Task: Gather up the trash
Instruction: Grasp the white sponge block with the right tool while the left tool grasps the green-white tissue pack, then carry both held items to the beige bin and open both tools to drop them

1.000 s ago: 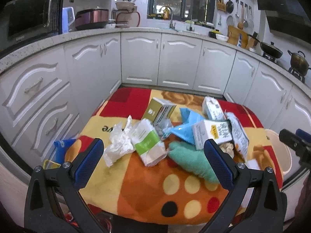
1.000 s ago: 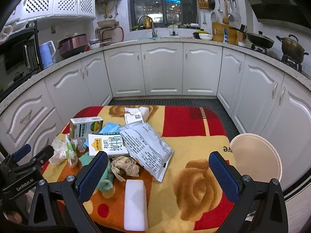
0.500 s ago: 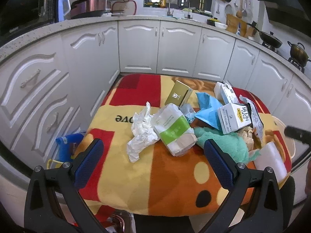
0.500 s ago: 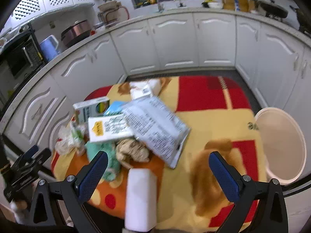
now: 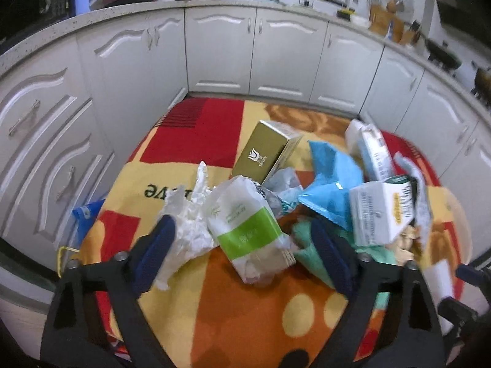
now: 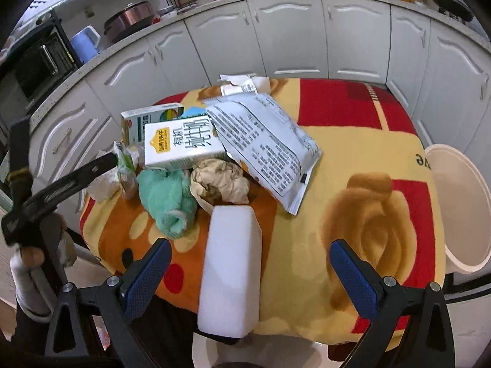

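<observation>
Nearby, bin (image 6: 454,214) beside table (image 6: 368,159).

My left gripper (image 5: 242,247) has black angular arms with blue, finely dimpled pads (image 5: 155,253) and silver screws at the joints; my right gripper (image 6: 248,271) matches it; my left hand (image 6: 30,256) shows bare fingertips above a pale grey sleeve (image 6: 29,291).

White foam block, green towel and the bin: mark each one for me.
white foam block (image 6: 230,273): right wrist view, middle of its top face.
green towel (image 6: 167,197): right wrist view, centre of the bunched cloth.
bin (image 6: 460,265): right wrist view, near rim.
</observation>
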Motion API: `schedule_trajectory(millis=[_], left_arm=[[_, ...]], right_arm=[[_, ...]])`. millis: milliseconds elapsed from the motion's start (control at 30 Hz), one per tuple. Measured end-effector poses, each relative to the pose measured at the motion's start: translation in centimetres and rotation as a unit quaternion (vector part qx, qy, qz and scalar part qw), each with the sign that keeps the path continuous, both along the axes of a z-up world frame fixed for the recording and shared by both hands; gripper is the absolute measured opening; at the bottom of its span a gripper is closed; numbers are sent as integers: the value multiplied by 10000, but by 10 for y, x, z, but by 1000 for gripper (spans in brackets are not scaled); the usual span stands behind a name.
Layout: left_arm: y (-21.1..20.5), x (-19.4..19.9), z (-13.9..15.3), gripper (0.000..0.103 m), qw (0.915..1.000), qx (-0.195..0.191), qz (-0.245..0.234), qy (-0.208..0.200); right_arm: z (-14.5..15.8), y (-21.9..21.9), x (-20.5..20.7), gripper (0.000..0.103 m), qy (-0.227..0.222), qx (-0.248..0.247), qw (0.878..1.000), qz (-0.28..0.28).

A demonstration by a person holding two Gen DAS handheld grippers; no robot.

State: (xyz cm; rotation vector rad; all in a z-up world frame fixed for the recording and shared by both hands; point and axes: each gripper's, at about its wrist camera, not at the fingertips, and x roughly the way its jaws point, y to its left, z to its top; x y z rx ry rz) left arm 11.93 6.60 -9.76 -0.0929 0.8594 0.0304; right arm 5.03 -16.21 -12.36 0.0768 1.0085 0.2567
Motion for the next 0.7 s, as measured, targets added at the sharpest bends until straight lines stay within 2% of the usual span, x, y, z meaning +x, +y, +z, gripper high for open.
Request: schedule_trajectory(millis=[67, 133, 167, 233, 267, 300, 367, 433, 700], left_arm=[[-1, 9, -8, 67, 9998, 7, 5, 182], [1, 15, -15, 50, 9993, -172, -17, 337], [3, 16, -17, 46, 9989, -307, -48, 355], [5, 15, -17, 35, 9984, -447, -119, 321], [6, 14, -16, 32, 9985, -432, -146, 315], [6, 12, -14, 27, 9986, -398, -185, 297], [6, 7, -9, 19, 9986, -384, -254, 250], [8, 1, -2, 14, 9981, -466, -348, 215], [-1, -28, 35, 13, 9949, -666, -755, -48]], right_arm=[[-5, 0, 0, 98, 49, 78, 10000, 3], [-12, 3, 2, 93, 132, 102, 9998, 56], [-14, 4, 3, 88, 159, 93, 9998, 79], [-23, 5, 5, 67, 236, 98, 9996, 96], [-27, 4, 6, 47, 298, 153, 9994, 87], [-30, 1, 7, 35, 386, 278, 9988, 76], [-30, -3, 6, 29, 373, 430, 9984, 43], [-22, -5, 4, 28, 180, 398, 9990, 76], [12, -19, -4, 28, -361, 381, 9986, 87]])
